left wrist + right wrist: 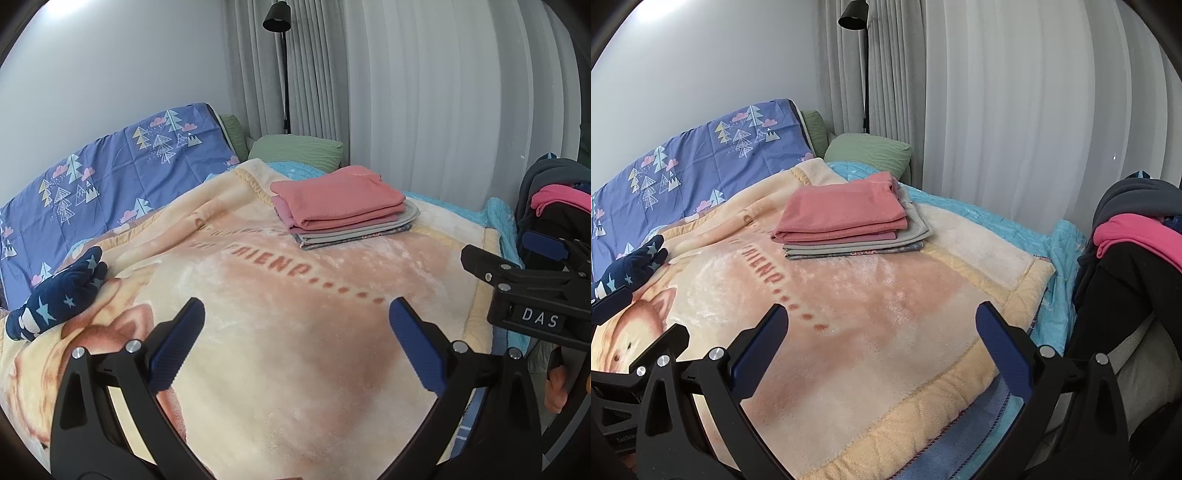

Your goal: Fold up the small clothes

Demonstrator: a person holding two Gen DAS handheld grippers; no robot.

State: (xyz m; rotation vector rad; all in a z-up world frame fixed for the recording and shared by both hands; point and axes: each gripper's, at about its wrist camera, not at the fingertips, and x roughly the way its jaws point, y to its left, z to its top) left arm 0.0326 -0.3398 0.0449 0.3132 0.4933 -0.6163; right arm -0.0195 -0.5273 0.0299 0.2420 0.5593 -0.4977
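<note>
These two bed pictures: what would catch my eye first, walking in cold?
Probably the neat stack of folded clothes, salmon pink on top, sitting on the peach blanket toward the far side of the bed. Next, the two pairs of black tongs with blue pads, left and right, both open and empty above the blanket. A pile of unfolded clothes waits at the right edge.

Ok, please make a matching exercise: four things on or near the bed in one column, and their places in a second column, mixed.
Things:
1. folded pink garment
2. navy star-print cloth
3. green pillow
4. black floor lamp

Places:
A. in front of the curtain
B. at the head of the bed
C. top of the folded stack
D. left edge of the blanket

Pairs: 1-C, 2-D, 3-B, 4-A
</note>
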